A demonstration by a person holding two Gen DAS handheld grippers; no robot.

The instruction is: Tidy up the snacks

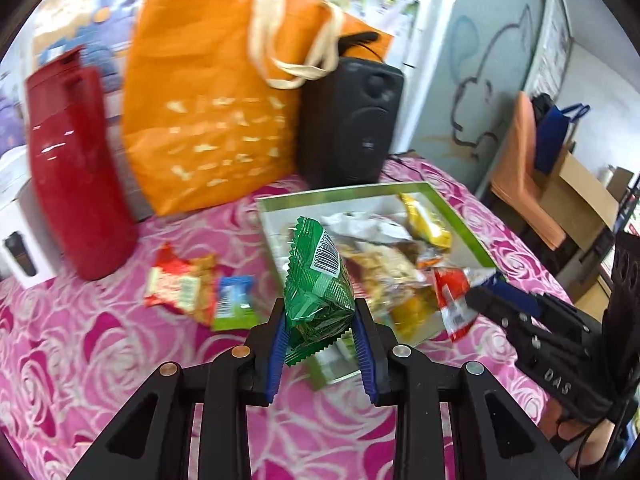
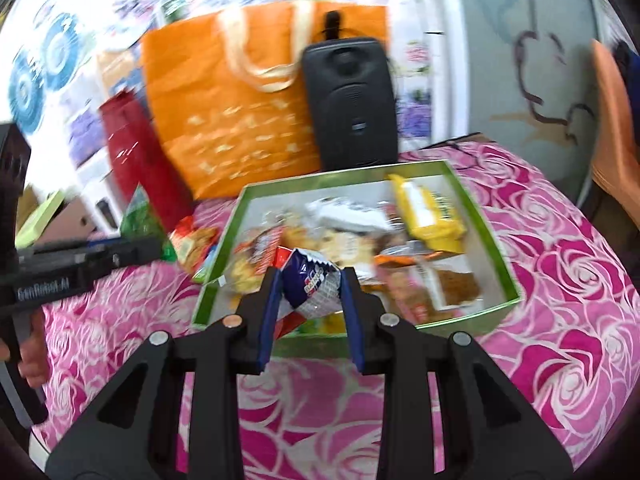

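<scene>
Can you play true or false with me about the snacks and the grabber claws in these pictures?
1. The left gripper holds a green snack packet. True.
2. The right gripper is empty. False: it is shut on a blue and white snack packet.
3. The green-rimmed box has snacks in it. True.
4. The orange bag lies flat inside the box. False: it stands behind it, beside the black speaker.
5. The tablecloth is plain blue. False: pink roses.

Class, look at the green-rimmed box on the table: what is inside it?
The box holds a heap of snack packets: a yellow packet, a white packet, and orange and brown ones. Most overlap, so lower packets and much of the box floor are hidden; blur prevents an exact count.
</scene>
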